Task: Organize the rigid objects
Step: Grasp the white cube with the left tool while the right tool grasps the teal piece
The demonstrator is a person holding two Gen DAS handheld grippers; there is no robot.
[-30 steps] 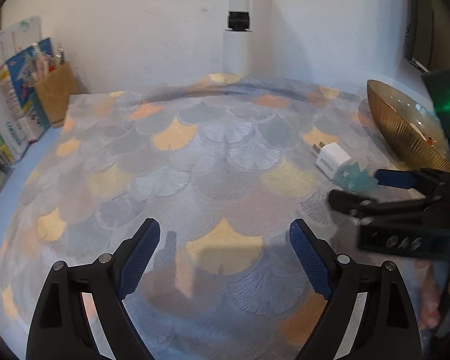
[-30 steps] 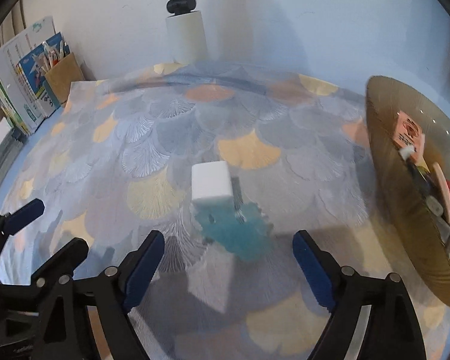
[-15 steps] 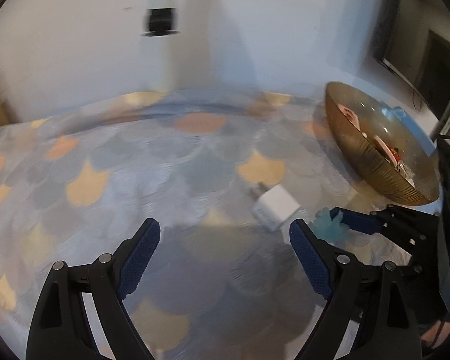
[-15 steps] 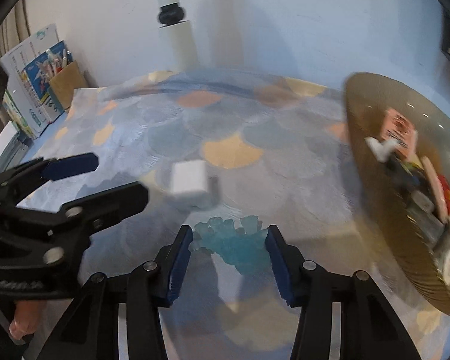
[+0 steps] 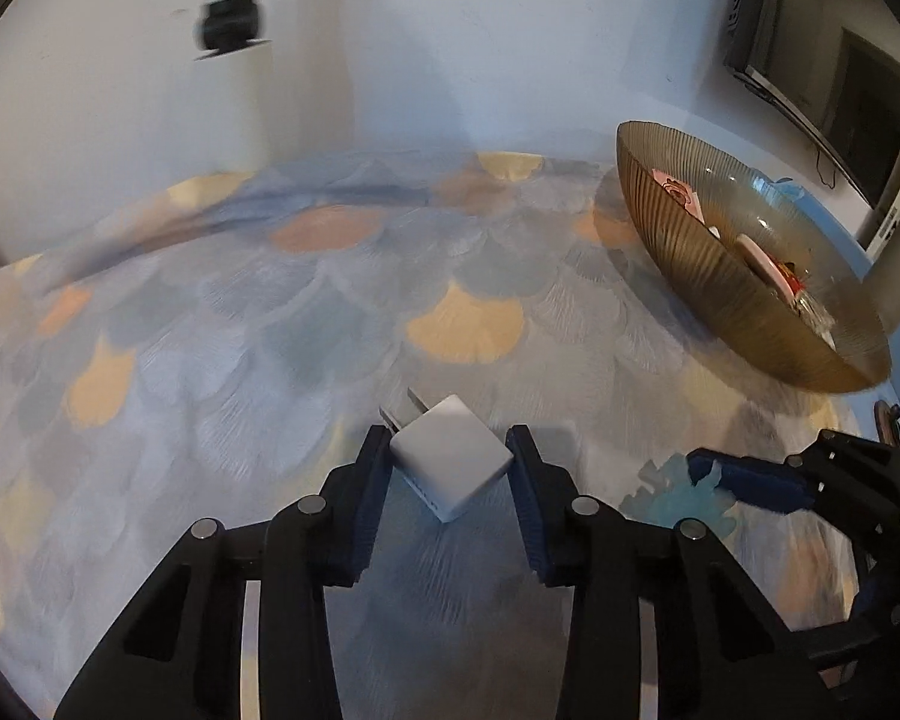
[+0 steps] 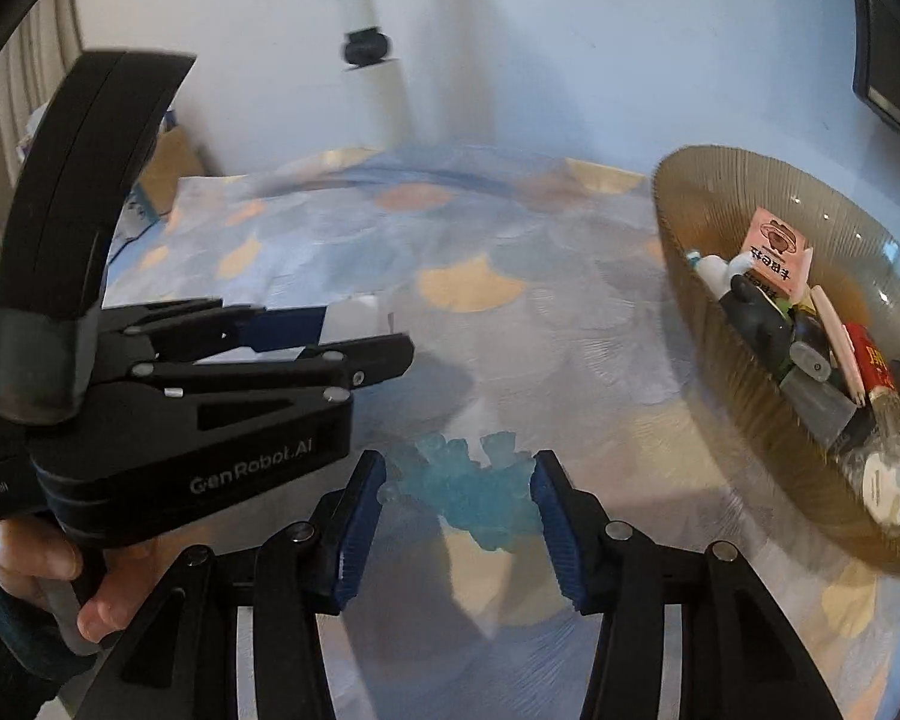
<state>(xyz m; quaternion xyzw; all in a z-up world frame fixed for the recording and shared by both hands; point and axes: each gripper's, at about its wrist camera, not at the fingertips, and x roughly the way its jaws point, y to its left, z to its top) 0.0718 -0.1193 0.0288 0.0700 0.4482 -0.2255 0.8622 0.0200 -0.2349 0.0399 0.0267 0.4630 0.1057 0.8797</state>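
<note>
A white plug-in charger (image 5: pixel 450 463) sits between my left gripper's (image 5: pixel 447 480) blue pads, which are shut on it just above the patterned cloth. A translucent light-blue toothed piece (image 6: pixel 465 489) lies between the blue pads of my right gripper (image 6: pixel 459 501), which is shut on it. The blue piece also shows in the left wrist view (image 5: pixel 672 495), with the right gripper (image 5: pixel 750 480) on it. The left gripper (image 6: pixel 330 336) also shows in the right wrist view, holding the charger (image 6: pixel 351 313).
An amber ribbed glass bowl (image 6: pixel 708 336) holding several small items stands at the right, also in the left wrist view (image 5: pixel 690 252). A white post (image 5: pixel 234 42) stands at the back wall. A cardboard box (image 6: pixel 171 165) stands at the far left.
My left gripper swung right and closed on the charger. My right gripper closed on the blue piece. Both grippers have come close together.
</note>
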